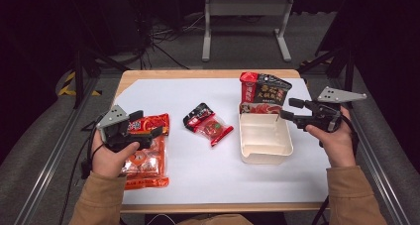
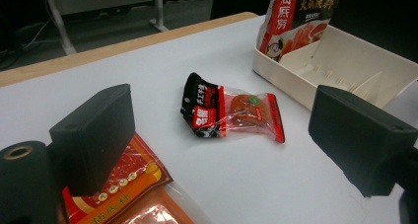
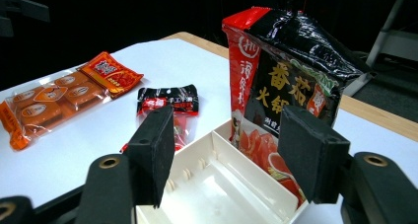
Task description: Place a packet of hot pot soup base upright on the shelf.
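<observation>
i see the tall red-black pouch [image 1: 263, 93] standing upright, long axis vertical, in the far end of the white tray [image 1: 265, 146] near the table's right edge, its bottom hidden by the wall, my right gripper [image 1: 288, 108] wide open, holding nothing, just beside it.

This looks like a lab or recording studio, not a home. The tabletop [image 1: 208, 86] has a wooden edge and a white sheet over it, and it stands on grey carpet in a dark, blacked-out room. Beyond the tabletop's far edge, loose cables [image 1: 163, 36] trail across the floor beside a grey metal frame [image 1: 246, 24]. Metal rails [image 1: 54, 150] run along both sides of the tabletop, with black stand legs [image 1: 81, 66] and yellow-black hazard tape [image 1: 69, 84] at its far left corner.
</observation>
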A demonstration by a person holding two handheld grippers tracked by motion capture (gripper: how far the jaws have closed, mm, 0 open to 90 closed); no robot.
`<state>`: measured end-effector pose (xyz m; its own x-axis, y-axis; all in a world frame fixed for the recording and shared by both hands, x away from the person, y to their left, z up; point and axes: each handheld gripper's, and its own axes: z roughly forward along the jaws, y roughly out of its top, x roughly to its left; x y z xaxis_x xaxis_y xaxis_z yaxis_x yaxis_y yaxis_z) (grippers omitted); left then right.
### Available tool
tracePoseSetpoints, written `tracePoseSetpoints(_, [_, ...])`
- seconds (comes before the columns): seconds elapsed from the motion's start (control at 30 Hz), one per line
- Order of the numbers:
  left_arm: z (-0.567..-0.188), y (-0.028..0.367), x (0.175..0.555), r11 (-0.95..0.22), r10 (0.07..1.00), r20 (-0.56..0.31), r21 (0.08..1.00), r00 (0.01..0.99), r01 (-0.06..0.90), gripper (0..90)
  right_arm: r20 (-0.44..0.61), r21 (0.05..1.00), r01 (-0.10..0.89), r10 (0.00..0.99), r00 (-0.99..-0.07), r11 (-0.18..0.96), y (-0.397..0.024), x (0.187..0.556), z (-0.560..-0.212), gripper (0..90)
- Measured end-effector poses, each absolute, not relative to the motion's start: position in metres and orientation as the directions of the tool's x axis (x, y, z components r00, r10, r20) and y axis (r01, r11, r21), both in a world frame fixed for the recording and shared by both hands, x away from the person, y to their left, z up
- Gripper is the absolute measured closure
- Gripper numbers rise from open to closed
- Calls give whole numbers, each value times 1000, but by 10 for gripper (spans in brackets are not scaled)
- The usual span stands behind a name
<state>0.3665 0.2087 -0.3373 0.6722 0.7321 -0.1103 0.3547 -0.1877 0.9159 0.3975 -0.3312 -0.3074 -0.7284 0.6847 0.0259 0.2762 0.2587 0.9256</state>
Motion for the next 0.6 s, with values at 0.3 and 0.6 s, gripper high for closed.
tracePoseSetpoints(0.3, [-345,235,379,-163,788,-93,922,608,352,111,12,926,265,682,-732,268,-327,394,-308,390])
tracePoseSetpoints(0.6, [-353,273,394,-156,845,-78,910,529,384,114,10,921,268,670,-742,283,-321,395,-310,384])
